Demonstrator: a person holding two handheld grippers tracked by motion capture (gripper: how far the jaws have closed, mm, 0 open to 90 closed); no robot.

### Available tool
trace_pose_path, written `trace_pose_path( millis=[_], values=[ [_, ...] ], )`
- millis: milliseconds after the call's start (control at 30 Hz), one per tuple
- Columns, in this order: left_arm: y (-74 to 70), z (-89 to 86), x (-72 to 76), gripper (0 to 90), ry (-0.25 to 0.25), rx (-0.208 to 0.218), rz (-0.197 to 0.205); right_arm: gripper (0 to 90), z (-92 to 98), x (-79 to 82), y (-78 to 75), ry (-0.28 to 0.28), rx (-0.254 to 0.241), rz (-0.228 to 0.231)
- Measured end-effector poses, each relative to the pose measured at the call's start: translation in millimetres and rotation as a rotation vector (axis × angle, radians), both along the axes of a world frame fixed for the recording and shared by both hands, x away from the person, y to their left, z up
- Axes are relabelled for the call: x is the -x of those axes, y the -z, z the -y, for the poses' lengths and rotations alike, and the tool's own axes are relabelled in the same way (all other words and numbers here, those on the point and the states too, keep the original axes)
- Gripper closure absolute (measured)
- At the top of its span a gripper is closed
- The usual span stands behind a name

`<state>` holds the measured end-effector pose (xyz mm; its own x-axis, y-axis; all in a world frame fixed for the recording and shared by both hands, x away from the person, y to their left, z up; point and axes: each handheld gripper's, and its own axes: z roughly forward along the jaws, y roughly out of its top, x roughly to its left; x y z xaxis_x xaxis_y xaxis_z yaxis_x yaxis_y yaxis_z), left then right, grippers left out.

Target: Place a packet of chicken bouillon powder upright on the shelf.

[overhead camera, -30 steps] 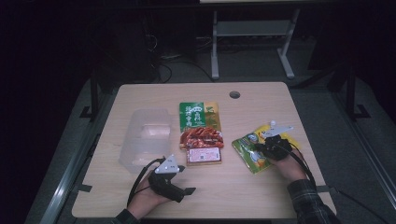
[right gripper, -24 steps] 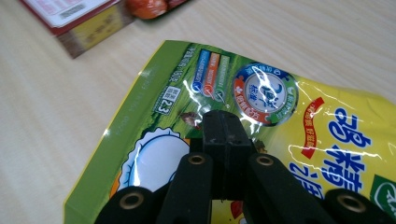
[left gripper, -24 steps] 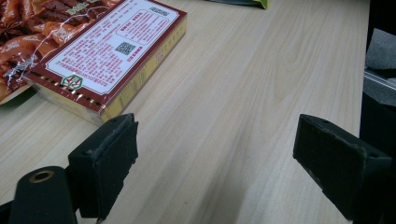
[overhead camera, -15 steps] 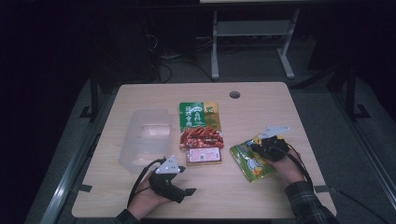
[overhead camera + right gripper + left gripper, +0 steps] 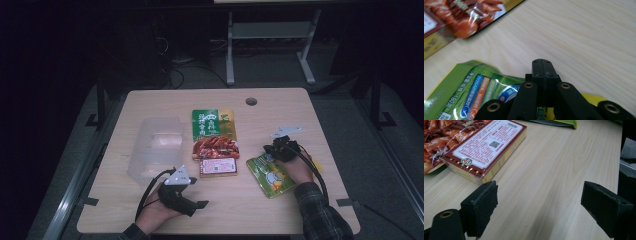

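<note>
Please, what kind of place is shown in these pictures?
Probably a lab or recording room, not a home. A plain wooden table with a cable hole stands in a dark room, cables lie on the floor behind it, and the person holds a left gripper with a trailing cable.

A clear plastic container (image 5: 156,147) sits on the left part of the light wooden table (image 5: 280,107). Just right of it lies a snack packet (image 5: 214,132), green on top with red meat pictured below, and a small red-edged box (image 5: 218,167) with a white label and a QR code touches its near end. A round cable hole (image 5: 251,101) marks the far edge. Beyond the table, a grey metal frame (image 5: 270,35) stands on the dark floor.
</note>
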<state>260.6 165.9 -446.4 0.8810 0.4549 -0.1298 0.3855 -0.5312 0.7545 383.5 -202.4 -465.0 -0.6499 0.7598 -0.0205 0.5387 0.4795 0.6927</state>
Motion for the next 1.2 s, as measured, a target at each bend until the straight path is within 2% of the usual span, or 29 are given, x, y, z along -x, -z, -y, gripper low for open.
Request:
trace_pose_path(
  millis=[133,267,367,400,467,500,567,600,633,667,733,767,800,833,900,1000,1200],
  values=[
    [-1.1,-0.2,0.6,13.1,0.002,0.0,0.006,90.0,-3.9,15.8,2.5,-0.025,-0.002,-0.009],
    [-2.2,-0.8,1.1,13.2,0.009,-0.009,0.013,90.0,-11.6,34.8,1.9,-0.081,0.012,-0.016],
    [-3.0,-1.0,2.6,13.2,0.005,-0.004,0.008,90.0,-11.8,46.8,-4.3,-0.101,0.018,0.002],
    [-3.0,-1.0,2.6,13.2,0.005,-0.004,0.008,90.0,-2.0,50.0,-14.4,-0.067,-0.003,0.029],
    [-3.7,-1.9,3.1,13.2,0.004,-0.003,0.008,90.0,13.4,51.7,-24.1,-0.012,-0.025,0.051],
    [-3.7,-1.9,3.1,13.2,0.004,-0.003,0.008,90.0,13.4,51.7,-24.1,-0.012,-0.025,0.051],
    [-3.6,-2.3,2.9,13.2,0.004,0.001,0.01,90.0,34.5,54.6,-30.2,0.05,-0.03,0.069],
    [-3.6,-2.5,2.3,13.2,0.005,-0.001,0.011,90.0,55.5,57.9,-30.6,0.111,-0.011,0.073],
    [-3.6,-2.5,2.3,13.2,0.005,-0.001,0.011,90.0,55.5,57.9,-30.6,0.111,-0.011,0.073],
    [-3.4,-2.6,2.2,13.2,0.005,-0.004,0.012,90.0,78.0,60.7,-29.4,0.167,-0.01,0.064],
    [-3.1,-2.3,2.6,13.2,0.002,-0.001,0.009,90.0,84.4,61.4,-28.7,0.187,-0.005,0.055],
    [-3.0,-1.9,2.9,13.2,0.002,-0.003,0.008,90.0,93.0,61.6,-27.0,0.206,0.012,0.053],
    [-2.6,-1.3,2.9,13.2,0.005,-0.008,0.01,90.0,107.3,62.1,-22.7,0.239,0.016,0.03],
    [-2.6,-1.3,2.9,13.2,0.005,-0.008,0.01,90.0,112.6,62.5,-19.9,0.255,0.027,0.023],
    [-1.7,0.0,3.4,13.2,0.005,-0.005,0.004,90.0,117.1,62.8,-17.3,0.265,0.028,0.013],
    [-0.6,0.6,2.6,13.2,0.014,-0.013,0.004,90.0,124.8,62.1,-8.3,0.266,0.031,-0.03],
    [-0.7,0.7,3.5,13.2,0.015,-0.009,0.004,90.0,124.9,59.4,-2.3,0.217,-0.002,-0.076]
  ],
)
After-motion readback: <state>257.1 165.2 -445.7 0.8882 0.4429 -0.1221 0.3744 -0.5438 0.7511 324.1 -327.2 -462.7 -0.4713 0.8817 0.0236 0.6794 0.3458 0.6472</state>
